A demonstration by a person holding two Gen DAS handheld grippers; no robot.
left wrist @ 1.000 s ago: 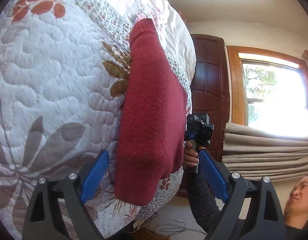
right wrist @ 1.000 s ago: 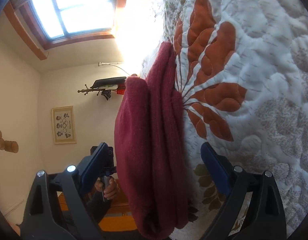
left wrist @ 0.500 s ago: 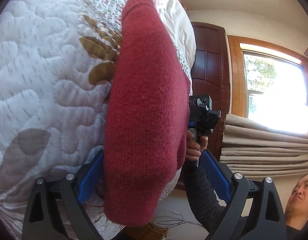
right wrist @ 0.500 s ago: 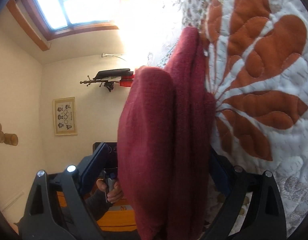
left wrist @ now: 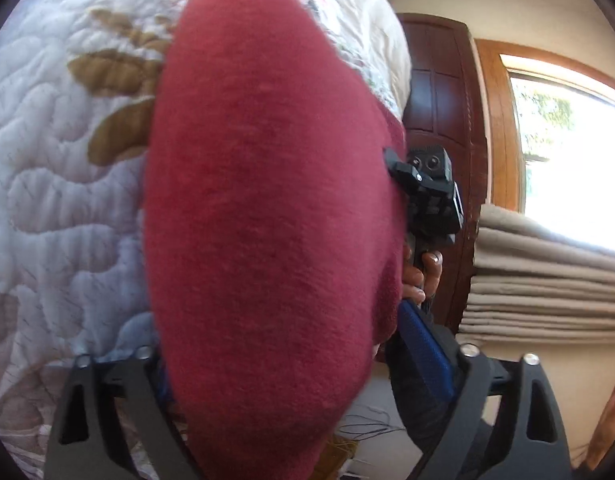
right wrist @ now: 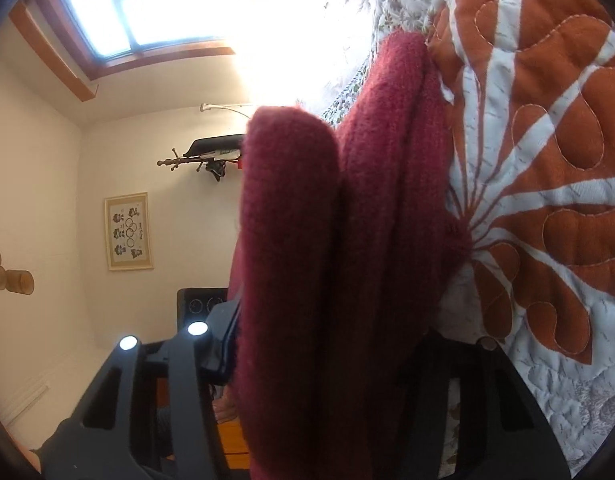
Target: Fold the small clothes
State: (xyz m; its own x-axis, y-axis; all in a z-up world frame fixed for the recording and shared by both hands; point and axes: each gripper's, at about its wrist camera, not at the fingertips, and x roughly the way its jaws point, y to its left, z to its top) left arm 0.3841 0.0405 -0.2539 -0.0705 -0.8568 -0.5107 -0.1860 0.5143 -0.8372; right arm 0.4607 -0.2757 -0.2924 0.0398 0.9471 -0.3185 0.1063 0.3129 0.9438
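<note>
A folded red knit sweater (left wrist: 267, 200) lies on a white quilted bedspread (left wrist: 59, 200) with brown leaf shapes. My left gripper (left wrist: 291, 352) is open, its fingers on either side of the sweater's near end; the left pad is hidden behind the cloth. In the right wrist view the sweater (right wrist: 347, 240) shows as thick stacked folds against the orange-patterned quilt (right wrist: 547, 160). My right gripper (right wrist: 331, 352) is closed in on the opposite end of the folds. The left wrist view shows that gripper's body (left wrist: 431, 192) beyond the sweater, held by a hand (left wrist: 421, 276).
A dark wooden door (left wrist: 439, 100), a bright window (left wrist: 567, 160) and folded beige fabric (left wrist: 547, 280) stand beyond the bed. The right wrist view shows a window (right wrist: 139, 8), a framed picture (right wrist: 128, 231) and a wall rack (right wrist: 203, 160).
Both grippers have moved forward until the sweater's ends sit between their fingers. The right gripper's fingers have drawn inward onto the folds; the left fingers keep their spread.
</note>
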